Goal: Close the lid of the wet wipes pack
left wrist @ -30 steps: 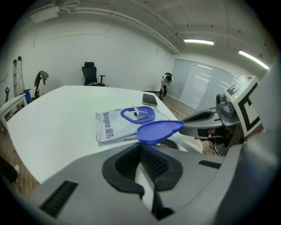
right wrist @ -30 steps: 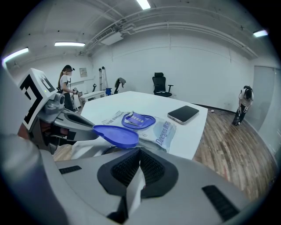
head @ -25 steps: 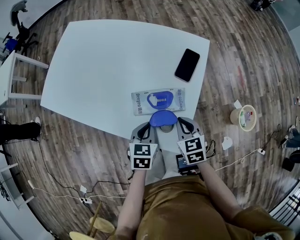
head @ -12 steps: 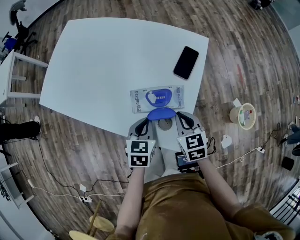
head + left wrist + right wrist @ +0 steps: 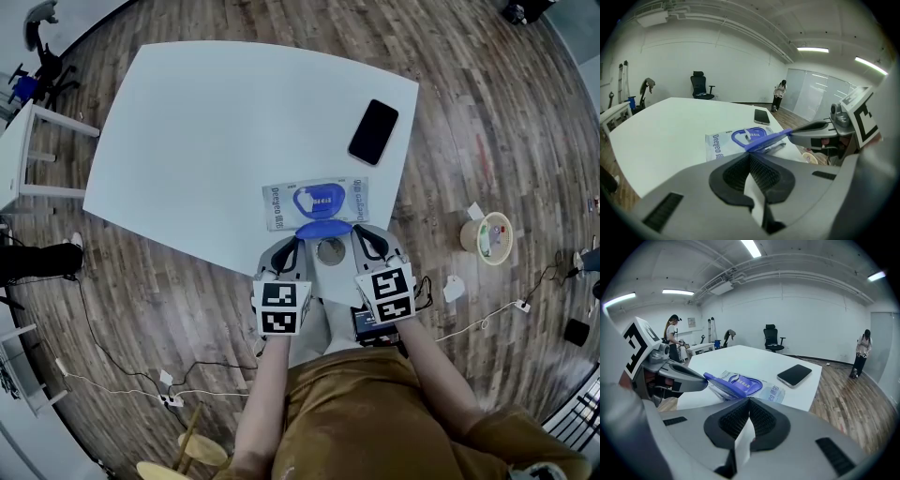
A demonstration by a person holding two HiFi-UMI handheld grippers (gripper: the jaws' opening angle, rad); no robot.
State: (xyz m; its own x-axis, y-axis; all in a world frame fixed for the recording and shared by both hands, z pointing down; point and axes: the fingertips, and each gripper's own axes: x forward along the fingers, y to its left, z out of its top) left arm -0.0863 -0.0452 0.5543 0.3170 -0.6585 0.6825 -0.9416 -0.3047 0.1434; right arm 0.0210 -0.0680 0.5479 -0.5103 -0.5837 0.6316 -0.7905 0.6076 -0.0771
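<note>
As lid (image 5: pixel 323 230) gapes, pack (image 5: pixel 281 204) beyond right gripper (image 5: pixel 749 400)

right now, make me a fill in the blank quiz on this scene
The pack has a ___ lid, standing open.
The phone lies on a ___ table.
The left gripper has its fingers ___.
The right gripper holds ___.
Missing words: blue; white; shut; nothing.
</note>
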